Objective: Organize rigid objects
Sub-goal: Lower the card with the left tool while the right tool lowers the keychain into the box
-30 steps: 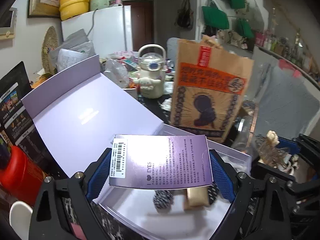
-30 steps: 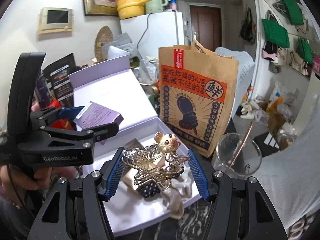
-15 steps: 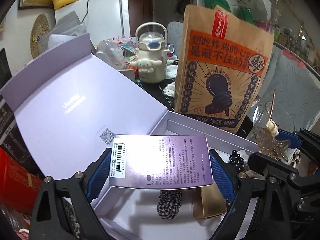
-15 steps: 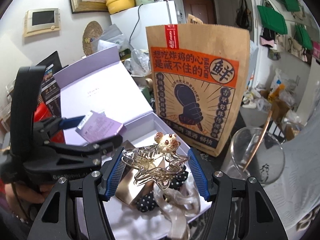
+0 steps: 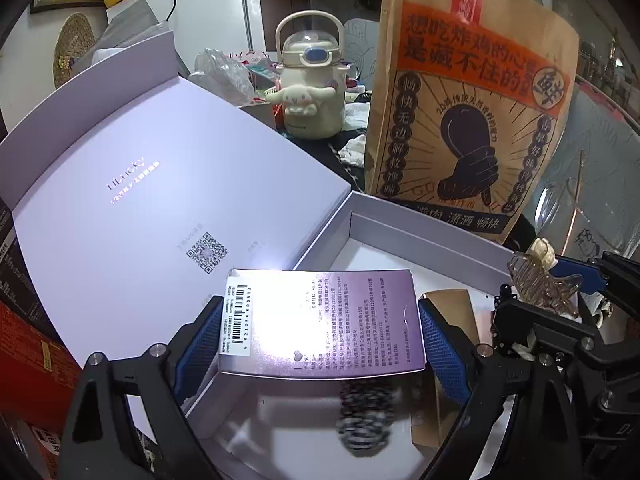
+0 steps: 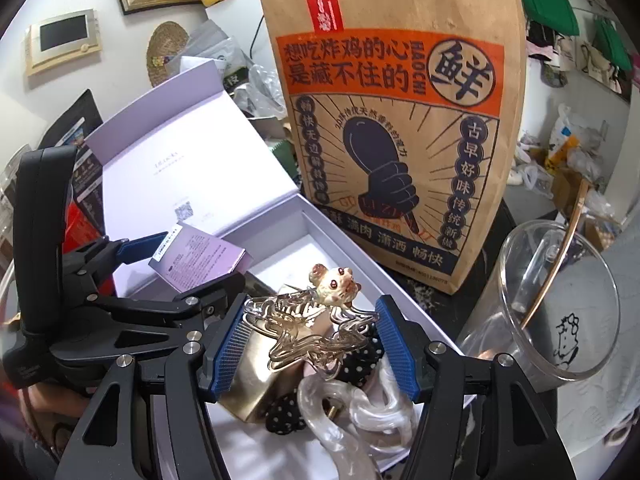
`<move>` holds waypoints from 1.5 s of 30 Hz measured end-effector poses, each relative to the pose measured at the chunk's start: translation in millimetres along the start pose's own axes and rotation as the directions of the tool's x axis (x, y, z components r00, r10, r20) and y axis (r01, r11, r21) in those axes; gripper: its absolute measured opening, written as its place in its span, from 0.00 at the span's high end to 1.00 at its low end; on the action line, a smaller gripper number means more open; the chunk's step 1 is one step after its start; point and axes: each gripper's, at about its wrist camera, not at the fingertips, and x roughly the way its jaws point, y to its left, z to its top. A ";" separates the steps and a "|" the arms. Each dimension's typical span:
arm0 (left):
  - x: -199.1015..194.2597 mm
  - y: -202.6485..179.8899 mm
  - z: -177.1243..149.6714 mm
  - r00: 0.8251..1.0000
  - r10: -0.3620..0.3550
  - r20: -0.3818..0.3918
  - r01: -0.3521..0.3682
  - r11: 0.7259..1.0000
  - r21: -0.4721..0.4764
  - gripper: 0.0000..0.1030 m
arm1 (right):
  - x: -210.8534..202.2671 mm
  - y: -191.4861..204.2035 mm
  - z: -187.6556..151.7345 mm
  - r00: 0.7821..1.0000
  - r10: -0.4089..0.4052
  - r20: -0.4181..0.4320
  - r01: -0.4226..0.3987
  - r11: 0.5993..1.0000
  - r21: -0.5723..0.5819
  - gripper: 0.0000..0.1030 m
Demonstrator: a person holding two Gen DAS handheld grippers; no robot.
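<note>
**Holding two items over the open gift box**

Gripping a purple carton [image 5: 322, 322] in your left gripper [image 5: 320, 344], you are clamping it flat between the blue pads [image 5: 198, 338], barcode end at the left pad and printed text facing up. The carton is hanging over the near left corner of the white box [image 5: 424, 232], above its floor. Glare is washing out part of the carton's top face.

Your right gripper [image 6: 310, 346] is pinching a clear golden hair claw [image 6: 312, 338] with a small bear head [image 6: 336, 282] on top. Its fingers [image 6: 396, 348] are closed on the claw's two ends, and you are holding it over the right part of the box.

Lying on the box floor under the claw are a gold packet [image 6: 256, 376], a black polka-dot scrunchie [image 6: 286, 414] and a pearly white chain clip [image 6: 348, 408], all crowded together and touching. In the left view a black-and-white scrunchie [image 5: 364, 412] is showing blurred below the carton.

The box lid [image 5: 132, 200] is standing open, leaning back to the left. A brown paper bag [image 6: 396, 120] is standing upright just behind the box's far wall. A glass cup [image 6: 560, 300] with a thin stick in it is sitting to the right of the box, near the bag. A cream kettle-shaped bottle [image 5: 310, 92] is sitting farther back, between lid and bag.
</note>
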 end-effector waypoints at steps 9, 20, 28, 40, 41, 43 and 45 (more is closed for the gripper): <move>4.0 -2.5 -1.7 1.000 0.011 -0.011 -0.011 1.000 0.011 0.10 | 6.7 2.5 -1.3 0.999 -0.038 -0.033 0.037 0.999 -0.021 0.39; 9.1 -10.3 -1.2 0.999 0.049 -0.013 -0.048 0.997 0.056 0.10 | 12.4 3.6 -1.9 0.990 -0.122 -0.069 0.119 0.992 -0.050 0.39; 15.1 -25.3 -6.9 0.991 0.131 -0.030 -0.125 0.981 0.148 0.10 | 7.9 4.7 -7.2 0.984 -0.162 -0.078 0.157 0.985 -0.073 0.38; 8.6 -18.3 -4.9 0.996 0.069 -0.050 -0.065 0.995 0.076 0.10 | -7.6 10.8 -4.7 0.977 -0.206 -0.051 0.200 0.974 -0.105 0.23; 7.7 -18.7 -5.0 0.997 0.060 -0.053 -0.056 0.996 0.075 0.10 | -8.8 10.6 -4.4 0.977 -0.208 -0.048 0.202 0.974 -0.105 0.23; 5.5 -19.3 -4.9 0.997 0.055 -0.051 -0.051 0.996 0.076 0.10 | -11.2 11.5 -3.7 0.976 -0.214 -0.040 0.209 0.972 -0.107 0.22; 4.8 -20.2 -4.7 0.996 0.071 -0.052 -0.068 0.995 0.067 0.09 | -13.4 12.9 -4.0 0.975 -0.220 -0.035 0.215 0.970 -0.113 0.22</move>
